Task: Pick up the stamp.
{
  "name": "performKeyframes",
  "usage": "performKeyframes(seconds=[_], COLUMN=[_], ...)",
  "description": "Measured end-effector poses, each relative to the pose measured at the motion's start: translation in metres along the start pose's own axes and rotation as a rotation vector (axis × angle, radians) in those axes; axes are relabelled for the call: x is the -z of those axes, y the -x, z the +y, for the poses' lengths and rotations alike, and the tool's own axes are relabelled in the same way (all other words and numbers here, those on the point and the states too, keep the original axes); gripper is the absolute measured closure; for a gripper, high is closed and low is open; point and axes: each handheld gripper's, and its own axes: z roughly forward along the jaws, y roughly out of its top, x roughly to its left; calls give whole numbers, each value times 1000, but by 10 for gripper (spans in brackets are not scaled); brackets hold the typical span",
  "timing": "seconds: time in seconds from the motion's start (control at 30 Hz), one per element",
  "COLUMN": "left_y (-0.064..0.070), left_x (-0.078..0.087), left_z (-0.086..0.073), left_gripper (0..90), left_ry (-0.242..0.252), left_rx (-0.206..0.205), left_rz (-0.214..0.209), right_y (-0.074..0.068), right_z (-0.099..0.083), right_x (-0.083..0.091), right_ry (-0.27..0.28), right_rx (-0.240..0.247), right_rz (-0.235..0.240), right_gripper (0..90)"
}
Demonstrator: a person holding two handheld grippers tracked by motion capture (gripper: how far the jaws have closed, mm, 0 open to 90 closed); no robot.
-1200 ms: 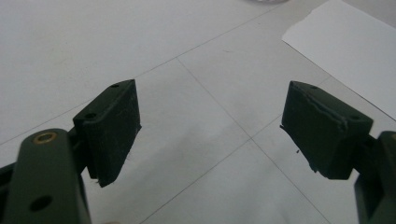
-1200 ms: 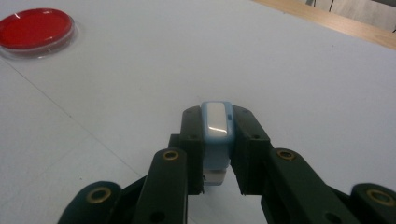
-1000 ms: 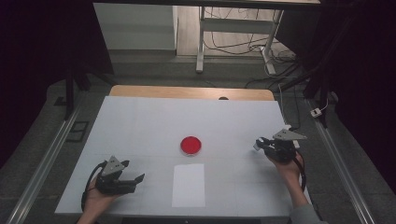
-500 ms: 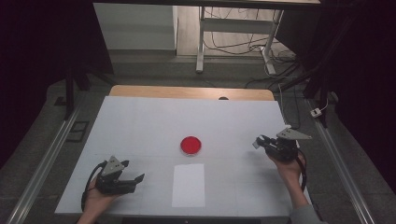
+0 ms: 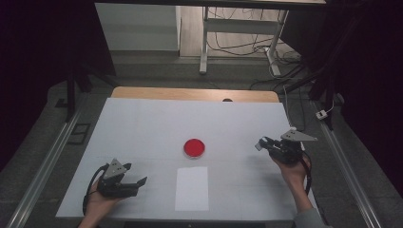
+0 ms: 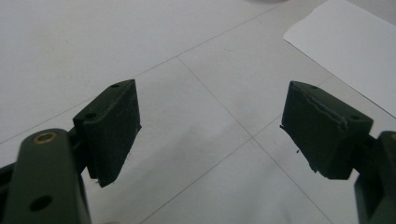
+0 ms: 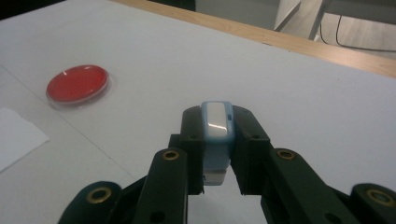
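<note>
The right gripper [image 7: 217, 154] was clamped on a small blue-and-white block [image 7: 217, 135], perhaps a stamp, though I could not tell for certain; the block stood upright between the two black jaws and poked out above them. In the high view that gripper [image 5: 262, 144] hung to the right of the red dish [image 5: 194, 147], well apart from it and pointed toward it. The left gripper [image 6: 210, 126] held nothing, its jaws spread wide over the bare table [image 6: 93, 42]; in the high view it [image 5: 138, 183] rested on the table nearer the person than the dish and off to its left.

Judging by how things lay, the step in hand was carrying the block toward the dish, which looked like an ink pad, or toward the sheet of paper [image 5: 192, 188] lying just on the person's side of the dish. The next move would call for bringing the block across level and lowering it squarely, bottom face flat, without loosening the grip. The free gripper was near the paper's left edge and might steady the sheet if it were to be pressed.

Counted: two grippers, one block, one red dish, one sheet of paper, one white table with a wooden strip [image 5: 190, 94] along the edge beyond the dish.
</note>
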Motion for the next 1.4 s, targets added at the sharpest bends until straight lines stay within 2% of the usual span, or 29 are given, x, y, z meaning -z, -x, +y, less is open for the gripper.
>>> performKeyframes(seconds=[0.33,0.53,1.4], left_y=[0,0,1], left_x=[0,-1,-1], left_z=[0,0,0], left_gripper=[194,194,194], left_ry=[-1,0,5], left_rx=[0,0,-2], left_rz=[-1,-2,-5], right_y=[-6,-12,-36], right_z=[3,6,14], right_x=[0,-1,-11], right_ry=[13,35,59], right_rx=[22,15,0], right_rz=[7,37,131], right_gripper=[754,754,754])
